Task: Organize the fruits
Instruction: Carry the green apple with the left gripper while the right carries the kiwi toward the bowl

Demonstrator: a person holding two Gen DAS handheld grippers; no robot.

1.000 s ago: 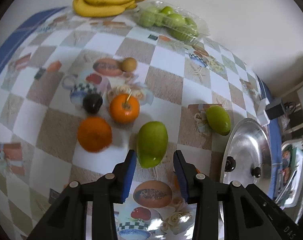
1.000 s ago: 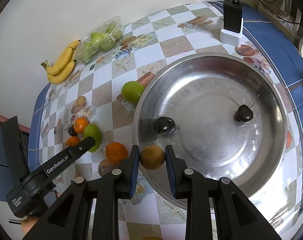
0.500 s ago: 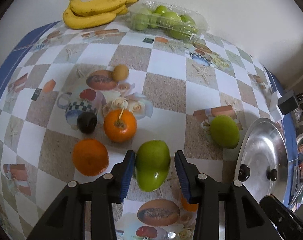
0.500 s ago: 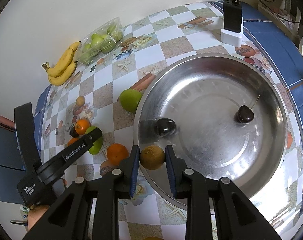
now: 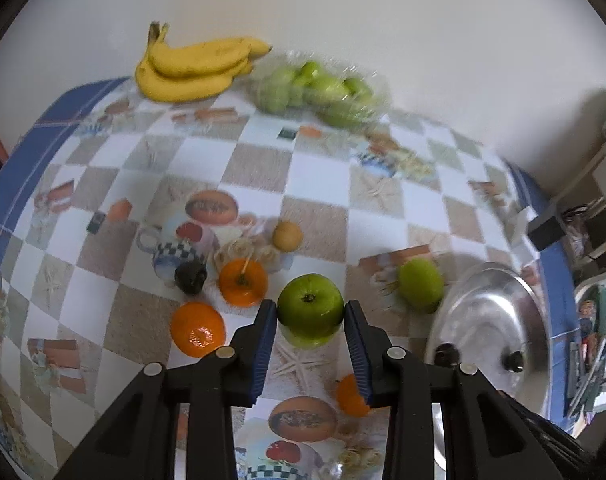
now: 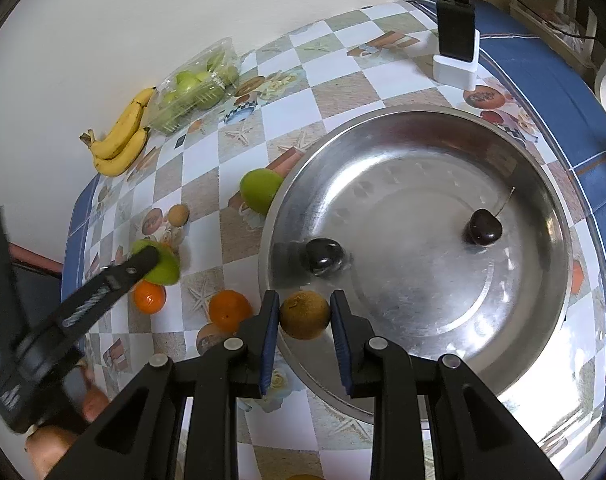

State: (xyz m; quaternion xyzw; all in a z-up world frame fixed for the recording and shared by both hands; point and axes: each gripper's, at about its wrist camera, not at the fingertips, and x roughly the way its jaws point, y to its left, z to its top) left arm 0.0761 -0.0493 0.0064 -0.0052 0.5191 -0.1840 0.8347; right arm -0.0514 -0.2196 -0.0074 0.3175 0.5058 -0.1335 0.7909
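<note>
I have the left gripper (image 5: pixel 310 318) closing its jaws on a green apple (image 5: pixel 310 311); the blue pads touch the fruit on both sides, stem end facing my camera. My landmark is the steel bowl (image 6: pixel 551 184) on the checked desk (image 5: pixel 259 164). From the right wrist view, the apple sits well to the left of the bowl, partly behind the left gripper's black finger. My right gripper (image 6: pixel 305 320) has its jaws nearly shut on a brown kiwi (image 6: pixel 304 314), held over the bowl's near-left rim. Inside the bowl lie a dark plum (image 6: pixel 323 255) near the left wall and a stemmed cherry (image 6: pixel 484 227) toward the right. A second green fruit (image 6: pixel 260 191) touches the bowl's outer left edge. Two oranges (image 6: pixel 229 309) lie left of the bowl, near the apple. Bananas (image 6: pixel 121 136) and a clear pack of green fruit (image 6: pixel 195 86) rest well beyond the bowl, against the wall.
</note>
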